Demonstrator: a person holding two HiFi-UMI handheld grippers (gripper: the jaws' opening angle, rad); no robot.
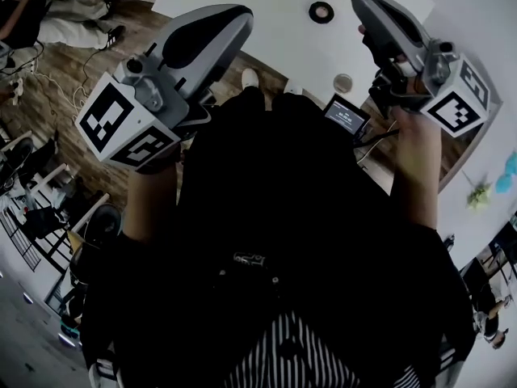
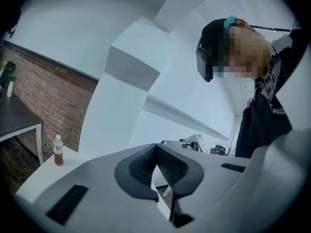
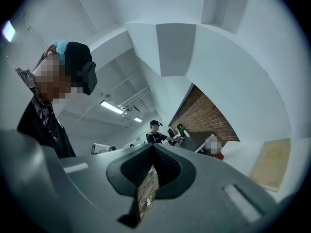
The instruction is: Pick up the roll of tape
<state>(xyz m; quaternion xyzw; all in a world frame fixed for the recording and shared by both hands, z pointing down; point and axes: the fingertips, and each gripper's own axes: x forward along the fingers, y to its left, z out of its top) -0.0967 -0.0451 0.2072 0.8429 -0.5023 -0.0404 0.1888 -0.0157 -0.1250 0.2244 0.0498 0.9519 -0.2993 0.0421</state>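
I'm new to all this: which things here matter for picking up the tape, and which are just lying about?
For the job: roll of tape on the white table; left hand-held gripper; right hand-held gripper, both shut and empty.
Lying about: bottle; small screen device; tan board.

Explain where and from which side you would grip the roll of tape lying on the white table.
Grip the roll of tape across its ring wall, one jaw in the open core, one outside, coming from above. It lies flat on the white table, hole up, so a sideways approach would likely push it.
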